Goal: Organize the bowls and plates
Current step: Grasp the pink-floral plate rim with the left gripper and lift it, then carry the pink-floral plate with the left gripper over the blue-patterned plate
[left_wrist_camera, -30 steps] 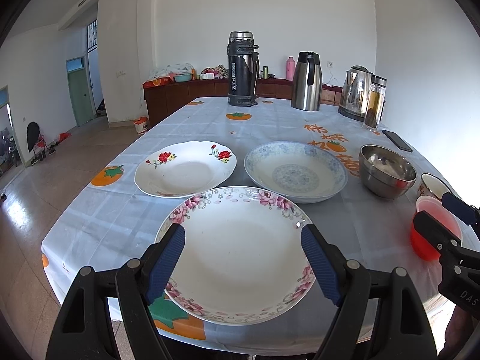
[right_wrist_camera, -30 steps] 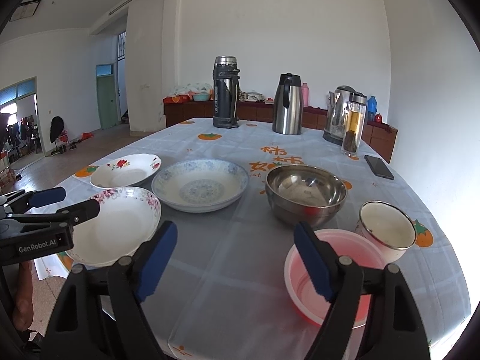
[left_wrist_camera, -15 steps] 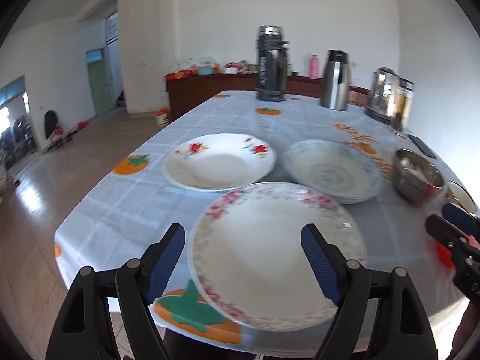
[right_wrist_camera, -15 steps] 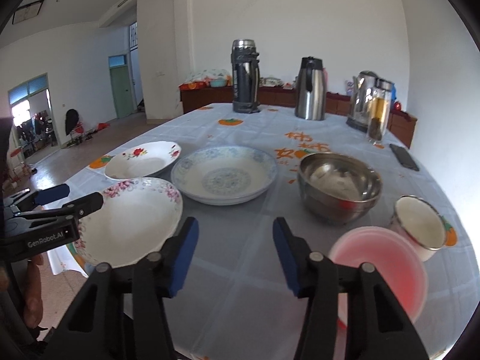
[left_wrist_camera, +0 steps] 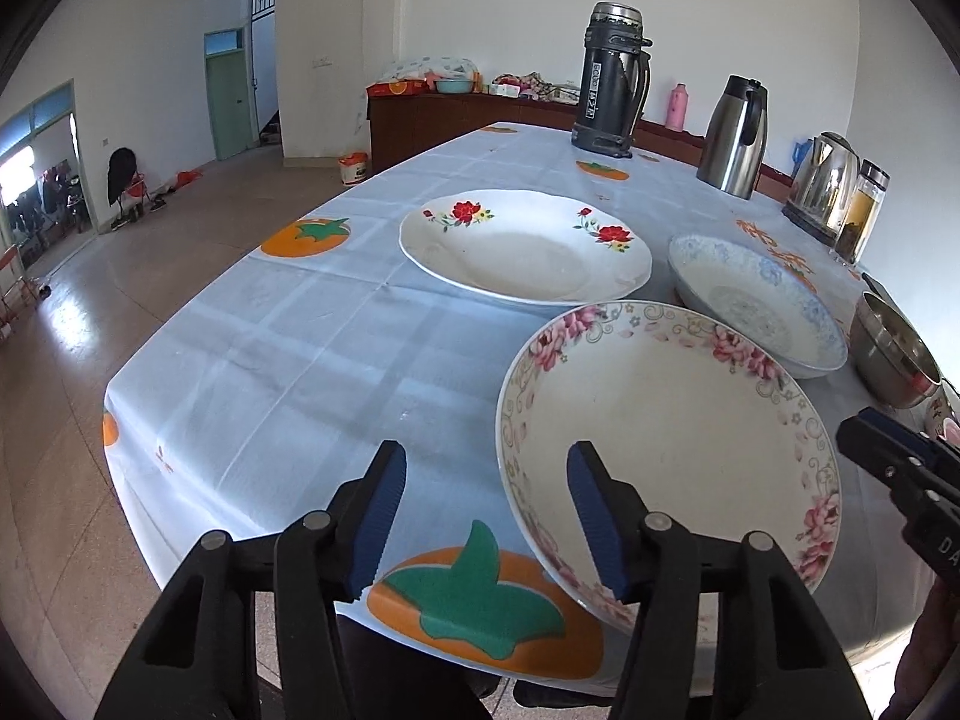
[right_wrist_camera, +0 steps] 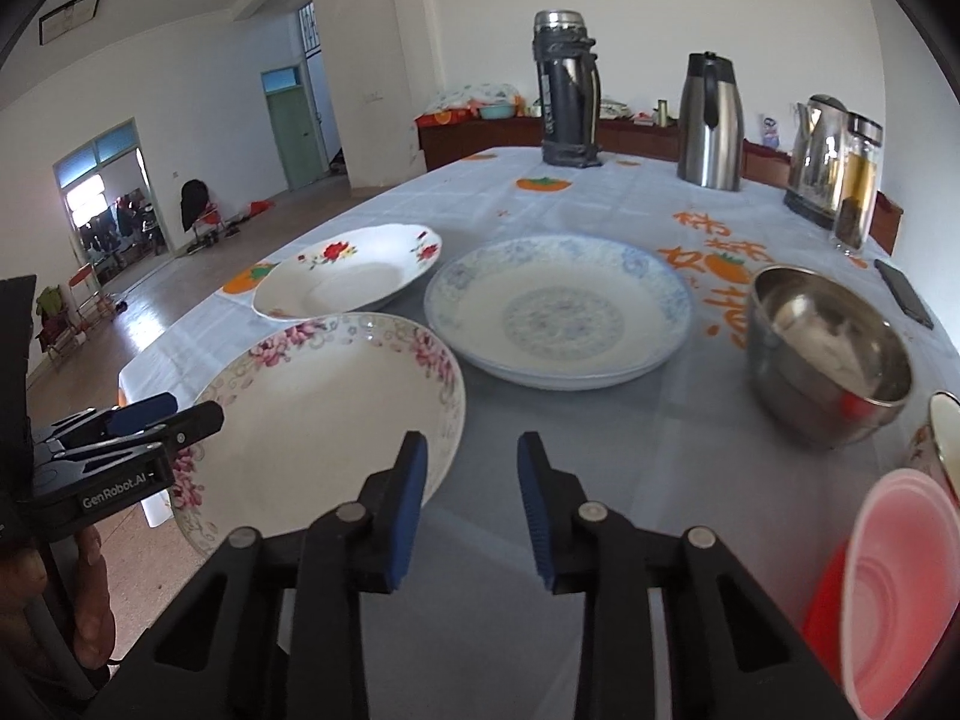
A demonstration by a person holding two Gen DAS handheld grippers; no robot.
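Both our jaws are closing with nothing held yet. Our left gripper [left_wrist_camera: 485, 525] has the pink flower plate [left_wrist_camera: 666, 438] rim at two o'clock; our right gripper [right_wrist_camera: 471, 519] has it at ten o'clock.

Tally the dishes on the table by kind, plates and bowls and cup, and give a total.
Plates: 3, pink-flowered, red-flowered, blue-patterned
Bowls: 2, steel, pink plastic
Cup: 1, at the right edge
Total: 6
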